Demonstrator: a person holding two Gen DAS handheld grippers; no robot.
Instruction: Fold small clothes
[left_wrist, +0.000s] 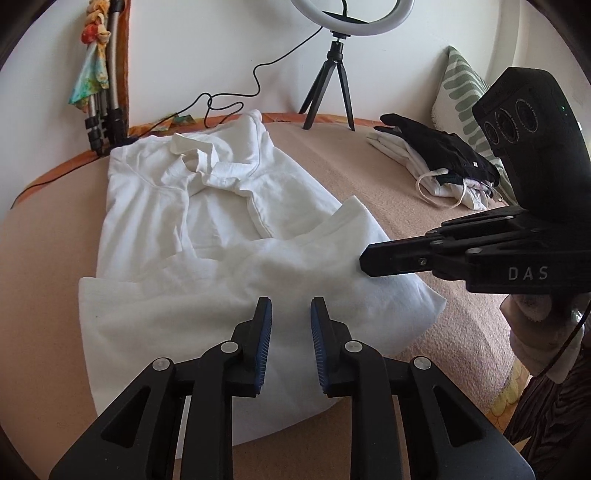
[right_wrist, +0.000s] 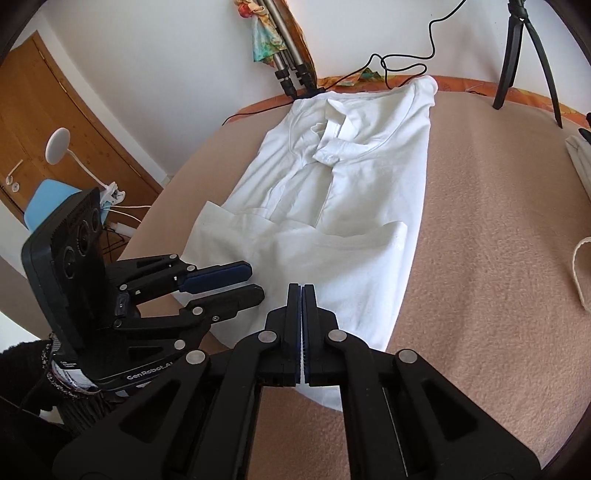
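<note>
A white collared shirt (left_wrist: 207, 206) (right_wrist: 351, 192) lies spread on the beige blanket of the bed (left_wrist: 424, 221) (right_wrist: 480, 221), collar at the far end, with its near part folded up over the body. My right gripper (right_wrist: 302, 286) (left_wrist: 364, 263) is shut, with a sliver of the white cloth pinched between its pads at the shirt's near right side. My left gripper (left_wrist: 291, 306) (right_wrist: 256, 282) hovers over the shirt's near left part. Its jaws stand a little apart, and no cloth shows pressed between its blue pads (left_wrist: 264, 332).
A stack of folded clothes with a black piece on top (left_wrist: 436, 158) lies at the far right, beside a green-patterned pillow (left_wrist: 461, 92). A ring light on a black tripod (left_wrist: 328, 92) (right_wrist: 524, 55) and its cable stand by the wall. A wooden door (right_wrist: 55, 110) is off to the left.
</note>
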